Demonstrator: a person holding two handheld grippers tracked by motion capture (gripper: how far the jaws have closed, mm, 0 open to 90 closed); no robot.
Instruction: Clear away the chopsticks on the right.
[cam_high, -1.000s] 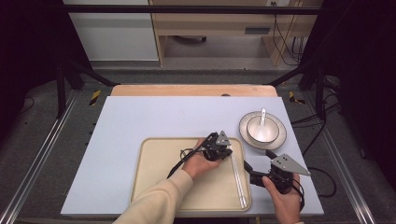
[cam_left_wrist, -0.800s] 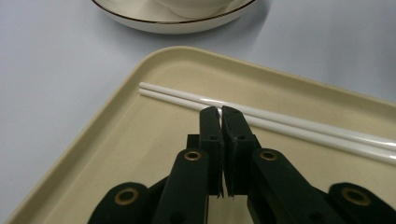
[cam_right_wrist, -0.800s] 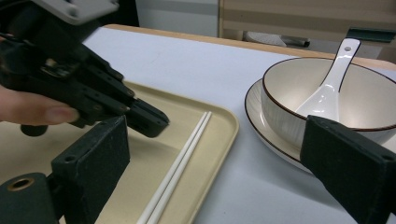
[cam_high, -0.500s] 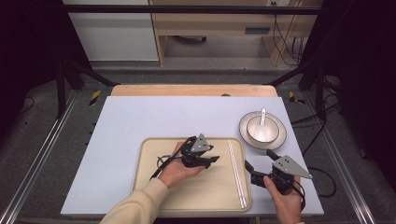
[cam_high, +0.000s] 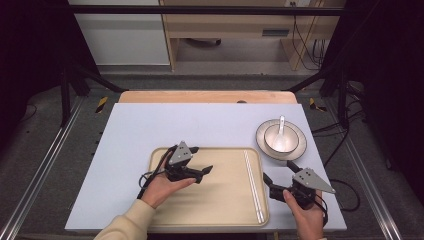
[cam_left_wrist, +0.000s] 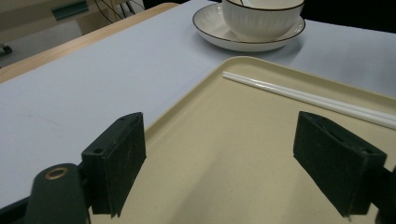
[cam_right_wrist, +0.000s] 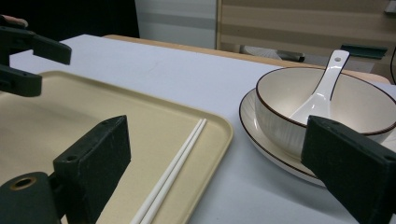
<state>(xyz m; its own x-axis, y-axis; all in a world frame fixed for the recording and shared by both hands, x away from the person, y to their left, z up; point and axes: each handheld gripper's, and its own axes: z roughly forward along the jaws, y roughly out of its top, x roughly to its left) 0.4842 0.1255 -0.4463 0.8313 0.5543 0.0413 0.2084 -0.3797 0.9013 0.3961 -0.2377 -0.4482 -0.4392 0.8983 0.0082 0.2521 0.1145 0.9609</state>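
Both claws empty, jaws apart: left claw over tray, right claw on bench beside it; chopsticks along tray's right edge look thin, stiff, slippery, so pinch mid-length.

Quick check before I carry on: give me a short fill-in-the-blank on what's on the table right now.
1. The pair of white chopsticks lies inside the beige rectangular ____.
2. The white ceramic spoon rests in the cream ____.
3. That vessel stands on a round cream ____.
4. The left gripper and the right gripper both have their jaws ____.

Missing words: tray; bowl; plate; open
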